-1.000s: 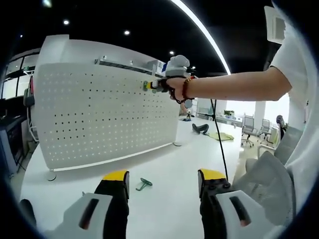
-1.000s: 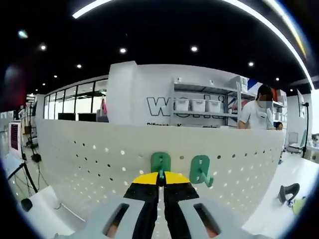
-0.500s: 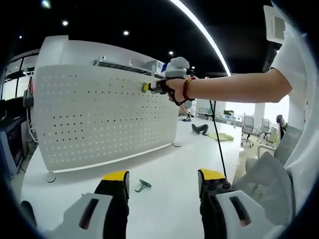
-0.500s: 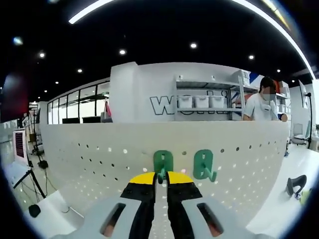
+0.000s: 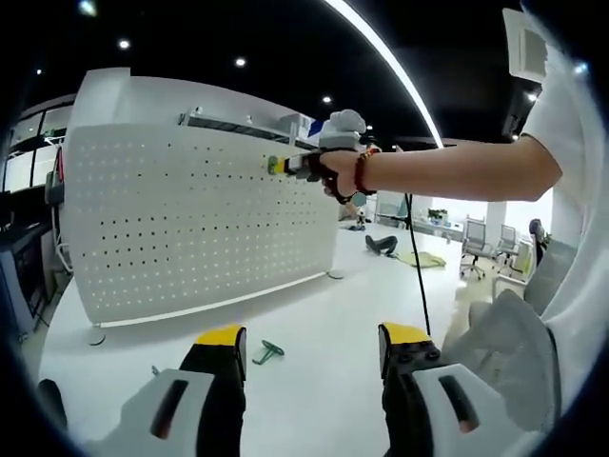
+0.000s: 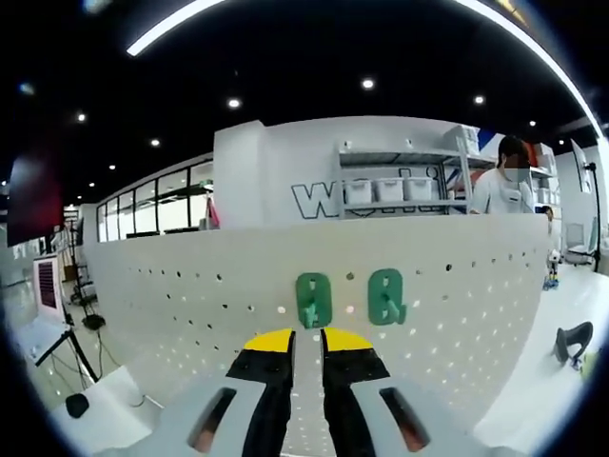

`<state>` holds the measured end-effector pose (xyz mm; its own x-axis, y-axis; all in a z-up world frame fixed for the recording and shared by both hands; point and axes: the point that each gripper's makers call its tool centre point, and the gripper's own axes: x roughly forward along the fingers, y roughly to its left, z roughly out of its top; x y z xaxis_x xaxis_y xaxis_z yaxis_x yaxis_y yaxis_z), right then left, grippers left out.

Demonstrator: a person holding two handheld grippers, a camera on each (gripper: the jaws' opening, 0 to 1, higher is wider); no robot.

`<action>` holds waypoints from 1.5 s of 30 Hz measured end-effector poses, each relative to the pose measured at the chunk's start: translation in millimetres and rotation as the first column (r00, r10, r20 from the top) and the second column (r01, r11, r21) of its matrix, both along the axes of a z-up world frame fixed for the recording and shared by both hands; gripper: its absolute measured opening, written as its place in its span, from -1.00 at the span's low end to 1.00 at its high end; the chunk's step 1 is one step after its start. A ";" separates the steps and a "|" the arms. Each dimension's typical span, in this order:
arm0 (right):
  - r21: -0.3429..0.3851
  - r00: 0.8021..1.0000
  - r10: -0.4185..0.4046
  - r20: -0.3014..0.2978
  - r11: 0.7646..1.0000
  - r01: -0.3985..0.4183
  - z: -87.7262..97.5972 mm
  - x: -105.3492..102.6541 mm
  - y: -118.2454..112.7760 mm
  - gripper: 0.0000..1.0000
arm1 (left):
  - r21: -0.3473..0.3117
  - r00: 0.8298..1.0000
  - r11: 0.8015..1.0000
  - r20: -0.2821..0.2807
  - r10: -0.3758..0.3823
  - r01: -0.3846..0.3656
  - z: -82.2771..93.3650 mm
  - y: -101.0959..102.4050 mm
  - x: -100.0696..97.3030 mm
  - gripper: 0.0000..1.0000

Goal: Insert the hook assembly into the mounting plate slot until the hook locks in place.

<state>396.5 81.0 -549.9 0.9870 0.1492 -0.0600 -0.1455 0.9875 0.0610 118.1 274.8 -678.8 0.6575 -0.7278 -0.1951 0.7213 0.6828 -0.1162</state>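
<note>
Two green hooks sit side by side on the white pegboard (image 6: 457, 286) in the right gripper view, the left hook (image 6: 313, 300) and the right hook (image 6: 386, 296) both seated against the panel near its upper part. The right tool (image 6: 306, 341) points straight at the left hook, its yellow-tipped jaws a narrow gap apart and pinching nothing, just short of the hook. In the left gripper view that same tool (image 5: 278, 166) shows at the end of an outstretched arm, up against the pegboard (image 5: 190, 219) near its top right. The left tool (image 5: 312, 335) hangs low over the white surface (image 5: 314, 314), jaws spread wide with nothing between them. Beyond its left jaw a spare green hook (image 5: 266, 352) lies flat on the surface, well in front of the pegboard's foot. A person stands far off on the right in the right gripper view, beside shelves with white bins.
</note>
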 end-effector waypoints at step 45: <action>-0.031 0.995 0.072 -0.074 0.997 -0.075 -56.3 -114.6 27.1 -0.70 | 0.026 0.997 0.997 -0.024 -0.075 0.075 -2.5 27.3 -9.6 0.10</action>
<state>281.9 108.1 -606.3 0.9662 0.2177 -0.1378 -0.2140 0.9760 0.0412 108.6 302.1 -681.3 0.5965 -0.7692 -0.2293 0.7679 0.6300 -0.1159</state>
